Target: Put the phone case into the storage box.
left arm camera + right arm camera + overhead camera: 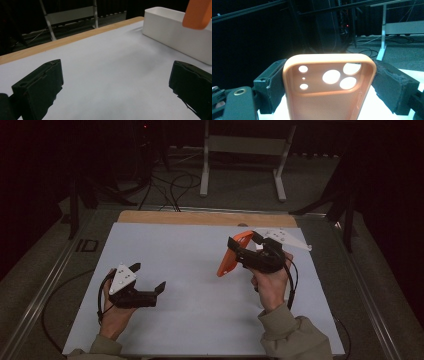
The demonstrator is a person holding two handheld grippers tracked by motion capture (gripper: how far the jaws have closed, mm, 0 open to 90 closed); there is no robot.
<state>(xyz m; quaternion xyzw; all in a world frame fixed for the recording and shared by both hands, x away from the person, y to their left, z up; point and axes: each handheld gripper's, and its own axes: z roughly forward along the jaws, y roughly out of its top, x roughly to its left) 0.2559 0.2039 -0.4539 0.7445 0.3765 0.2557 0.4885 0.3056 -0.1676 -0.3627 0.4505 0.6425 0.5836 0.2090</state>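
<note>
The right gripper (239, 251) is clamping an orange rubbery phone case (228, 254) across its width, holding it tilted above the right half of the white table mat (195, 305), near a white rectangular bin (175, 32). The left gripper (148, 280) is hovering at the near left, jaws spread wide and gripping nothing.

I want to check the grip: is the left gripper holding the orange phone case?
No, the left gripper is open over the bare white table, while the right gripper holds the orange phone case by its sides.
</note>
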